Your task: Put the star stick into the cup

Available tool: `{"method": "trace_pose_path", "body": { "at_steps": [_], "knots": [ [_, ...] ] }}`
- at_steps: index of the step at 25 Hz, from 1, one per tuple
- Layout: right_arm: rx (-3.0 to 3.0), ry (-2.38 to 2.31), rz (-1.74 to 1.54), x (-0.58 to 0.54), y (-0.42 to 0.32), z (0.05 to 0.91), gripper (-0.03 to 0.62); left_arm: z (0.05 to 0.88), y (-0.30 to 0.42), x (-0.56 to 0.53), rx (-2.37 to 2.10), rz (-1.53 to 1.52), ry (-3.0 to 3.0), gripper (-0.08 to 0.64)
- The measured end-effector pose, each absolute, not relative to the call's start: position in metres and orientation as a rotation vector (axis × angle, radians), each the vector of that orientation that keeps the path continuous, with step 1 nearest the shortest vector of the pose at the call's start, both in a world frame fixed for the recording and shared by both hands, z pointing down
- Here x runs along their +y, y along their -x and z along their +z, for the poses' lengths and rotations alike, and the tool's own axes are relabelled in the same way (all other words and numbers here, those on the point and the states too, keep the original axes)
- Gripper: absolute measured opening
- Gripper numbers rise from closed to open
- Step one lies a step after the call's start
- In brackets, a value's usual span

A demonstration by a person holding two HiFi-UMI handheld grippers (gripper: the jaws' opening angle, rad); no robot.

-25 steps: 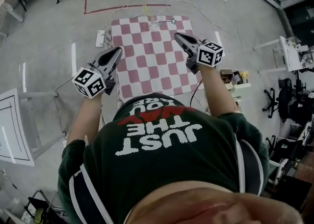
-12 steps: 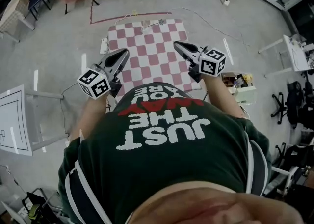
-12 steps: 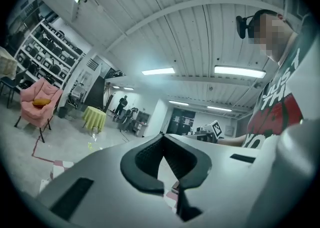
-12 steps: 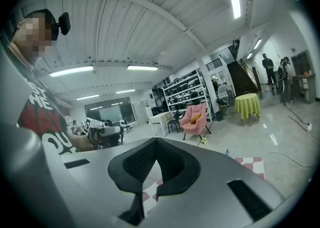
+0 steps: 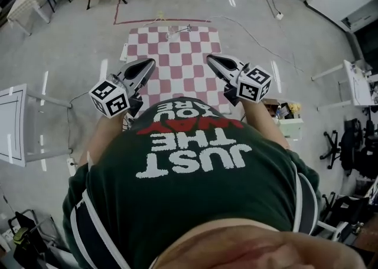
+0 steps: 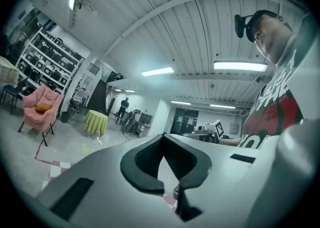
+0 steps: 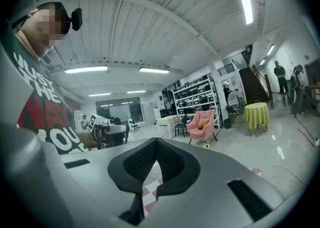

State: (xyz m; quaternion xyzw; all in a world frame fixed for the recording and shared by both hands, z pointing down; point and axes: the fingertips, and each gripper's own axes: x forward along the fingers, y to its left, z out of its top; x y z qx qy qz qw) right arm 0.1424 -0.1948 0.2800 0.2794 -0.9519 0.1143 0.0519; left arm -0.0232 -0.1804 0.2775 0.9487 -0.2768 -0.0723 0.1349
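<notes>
Head view, left to right: left gripper (image 5: 146, 64) is held out in front of the person's green shirt (image 5: 195, 167), marker cube nearest the body. Between the 2 grippers, lower down, is the checkered mat (image 5: 177, 55), red and white. The star stick (image 5: 188, 26) lies at the mat's far edge, well apart from both grippers. A small pale thing just left of it may be the cup (image 5: 168, 33); too small to tell. The right gripper (image 5: 210, 58) mirrors the left on the mat's other side.

The jaws read best in the gripper views.

Left gripper view: jaws closed, tips touching, nothing held. Only the hollow behind the tips stays open, with a strip of mat showing through. This view adds room detail the head view lacks at this angle: shelving (image 6: 42, 57) far left, a pink armchair (image 6: 42, 107), a yellow-covered table (image 6: 96, 122), and 2 or 3 people standing far off. The right gripper's cube shows beside the shirt.

Right gripper view: jaws also closed tip to tip, empty, with mat squares visible through the hollow. The same armchair and yellow table sit right of centre, and the left gripper is at the left.

Neither gripper view shows the star stick or the cup; only the head view does.
</notes>
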Motion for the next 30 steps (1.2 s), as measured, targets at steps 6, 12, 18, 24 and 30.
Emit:
{"method": "trace_pose_path", "body": {
  "at_steps": [6, 12, 18, 24, 30],
  "knots": [
    [-2.918, -0.82, 0.363, -0.196, -0.144, 0.278, 0.034, 0.275, 0.023, -0.176, -0.849, -0.24, -2.733, 0.009],
    [-2.911, -0.808, 0.362, -0.196, -0.15, 0.281, 0.034, 0.279, 0.017, -0.174, -0.855, -0.242, -2.721, 0.009],
    [-2.905, -0.819, 0.348, -0.198, -0.154, 0.28, 0.034, 0.277, 0.013, -0.176, -0.844, -0.249, -2.731, 0.009],
    [-2.901, -0.824, 0.343, -0.198, -0.153, 0.28, 0.034, 0.276, 0.014, -0.178, -0.841, -0.251, -2.731, 0.009],
    [-2.863, -0.837, 0.308, -0.2, -0.15, 0.284, 0.034, 0.279, 0.016, -0.179, -0.84, -0.249, -2.726, 0.009]
  ]
}}
